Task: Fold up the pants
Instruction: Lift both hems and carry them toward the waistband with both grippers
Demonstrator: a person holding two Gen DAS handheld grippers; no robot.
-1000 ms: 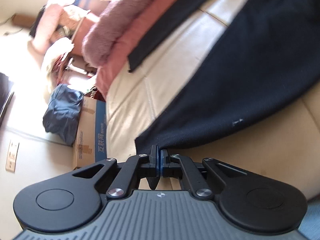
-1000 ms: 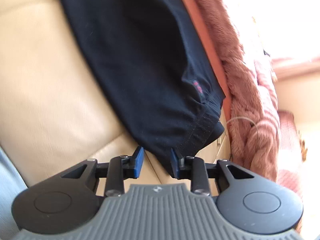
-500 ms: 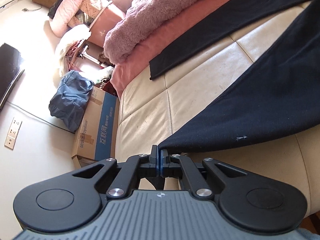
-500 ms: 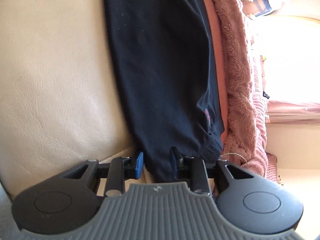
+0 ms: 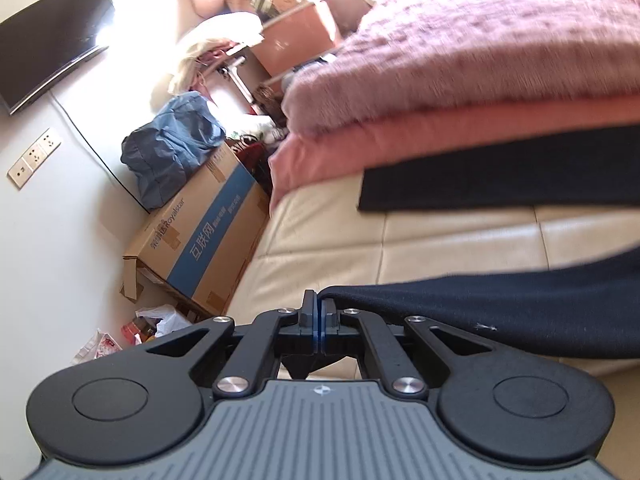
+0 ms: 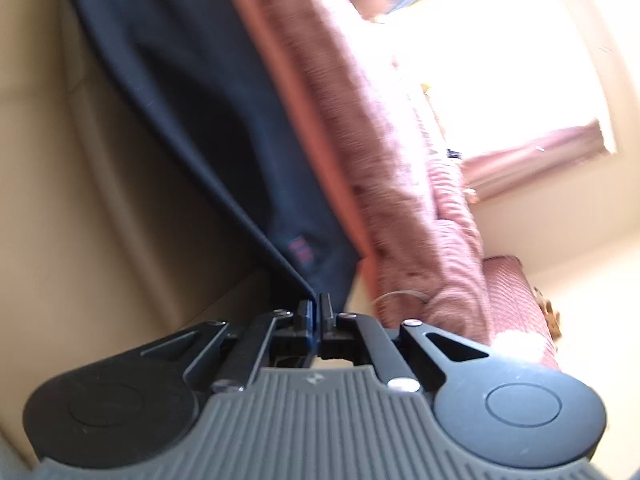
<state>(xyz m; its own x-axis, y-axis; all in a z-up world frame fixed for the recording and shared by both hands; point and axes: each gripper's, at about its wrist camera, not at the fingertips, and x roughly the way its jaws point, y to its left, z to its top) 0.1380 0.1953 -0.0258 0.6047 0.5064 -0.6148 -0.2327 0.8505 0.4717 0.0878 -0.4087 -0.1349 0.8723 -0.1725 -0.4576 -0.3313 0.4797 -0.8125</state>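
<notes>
Dark navy pants (image 5: 532, 312) lie across a cream leather sofa (image 5: 400, 240). My left gripper (image 5: 319, 312) is shut on the hem corner of one leg, which stretches off to the right. The other leg (image 5: 500, 172) lies flat further back against the pink blanket. In the right wrist view my right gripper (image 6: 315, 310) is shut on the waistband corner of the pants (image 6: 224, 120), near a small red label (image 6: 300, 254). The cloth runs taut up and to the left from the jaws.
A fluffy pink blanket (image 5: 460, 60) is piled along the sofa back, also in the right wrist view (image 6: 400, 184). A cardboard box (image 5: 200, 240) and a blue bag (image 5: 172, 160) stand on the floor beside the sofa end. A dark screen (image 5: 48, 36) hangs on the wall.
My right gripper has closed on the waistband corner and pulled the cloth taut. My left gripper, still shut on the hem, has lifted and tilted, so the leg looks flatter and lower in view.
</notes>
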